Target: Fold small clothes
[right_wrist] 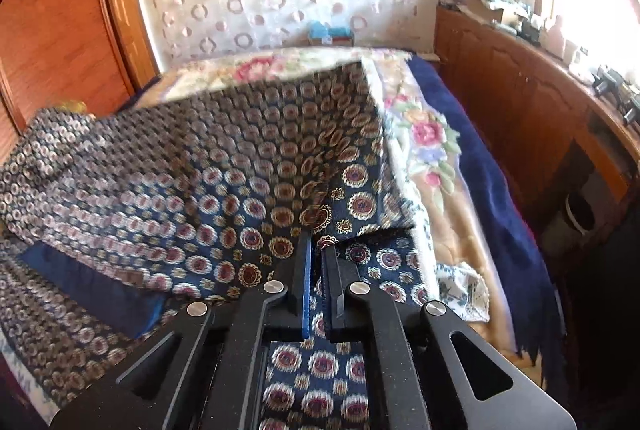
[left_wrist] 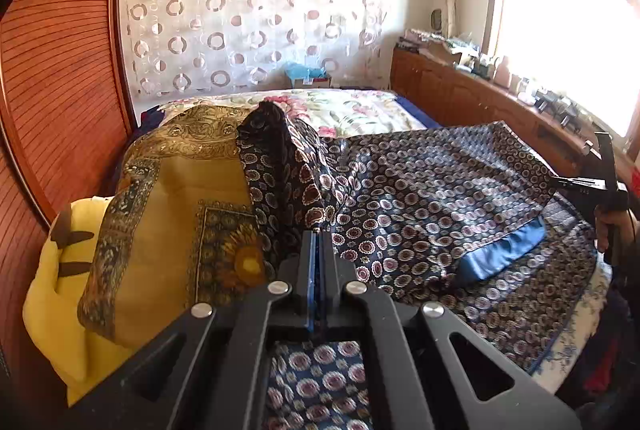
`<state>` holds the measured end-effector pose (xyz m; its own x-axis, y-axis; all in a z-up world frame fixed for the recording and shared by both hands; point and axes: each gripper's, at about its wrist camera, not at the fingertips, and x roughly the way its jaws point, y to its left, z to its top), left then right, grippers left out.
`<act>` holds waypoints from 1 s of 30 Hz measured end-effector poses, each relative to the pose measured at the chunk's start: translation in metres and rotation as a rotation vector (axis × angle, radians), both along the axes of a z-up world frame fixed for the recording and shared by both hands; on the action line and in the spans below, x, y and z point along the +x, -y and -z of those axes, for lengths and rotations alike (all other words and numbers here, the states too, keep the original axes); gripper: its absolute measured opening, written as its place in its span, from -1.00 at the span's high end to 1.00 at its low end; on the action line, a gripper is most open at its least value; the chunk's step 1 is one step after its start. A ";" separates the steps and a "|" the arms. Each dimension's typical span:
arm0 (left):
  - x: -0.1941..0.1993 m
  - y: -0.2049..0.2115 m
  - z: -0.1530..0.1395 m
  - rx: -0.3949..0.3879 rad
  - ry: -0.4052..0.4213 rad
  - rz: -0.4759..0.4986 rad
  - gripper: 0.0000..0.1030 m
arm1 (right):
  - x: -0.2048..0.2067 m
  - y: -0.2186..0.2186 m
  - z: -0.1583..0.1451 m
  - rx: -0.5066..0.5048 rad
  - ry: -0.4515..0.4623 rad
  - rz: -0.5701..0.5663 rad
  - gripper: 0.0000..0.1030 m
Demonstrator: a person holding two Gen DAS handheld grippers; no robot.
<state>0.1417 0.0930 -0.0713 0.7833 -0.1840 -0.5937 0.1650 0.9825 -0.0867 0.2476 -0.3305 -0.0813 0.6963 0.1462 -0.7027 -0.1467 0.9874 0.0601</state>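
Observation:
A navy garment [left_wrist: 440, 190] printed with round medallions lies across the bed, its plain blue band [left_wrist: 504, 250] showing at the fold. My left gripper [left_wrist: 318, 234] is shut on a raised ridge of this cloth near its left side. Far right in the left wrist view, my right gripper [left_wrist: 568, 184] pinches the garment's right corner, a hand behind it. In the right wrist view the same garment [right_wrist: 200, 158] rises as a lifted flap, and my right gripper [right_wrist: 318, 244] is shut on its edge, with cloth between the blue pads [right_wrist: 306, 290].
A gold patterned cloth [left_wrist: 176, 214] drapes over a yellow cushion [left_wrist: 52, 290] at the left. The floral bedspread [right_wrist: 424, 134] and a dark blue blanket [right_wrist: 500, 190] lie beneath. A wooden cabinet [right_wrist: 520, 110] runs along the right, and a slatted wooden door [left_wrist: 60, 70] stands left.

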 end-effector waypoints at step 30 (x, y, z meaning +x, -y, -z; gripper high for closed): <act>-0.068 -0.025 0.064 -0.006 -0.203 -0.099 1.00 | -0.083 0.029 0.000 -0.036 0.006 -0.024 0.98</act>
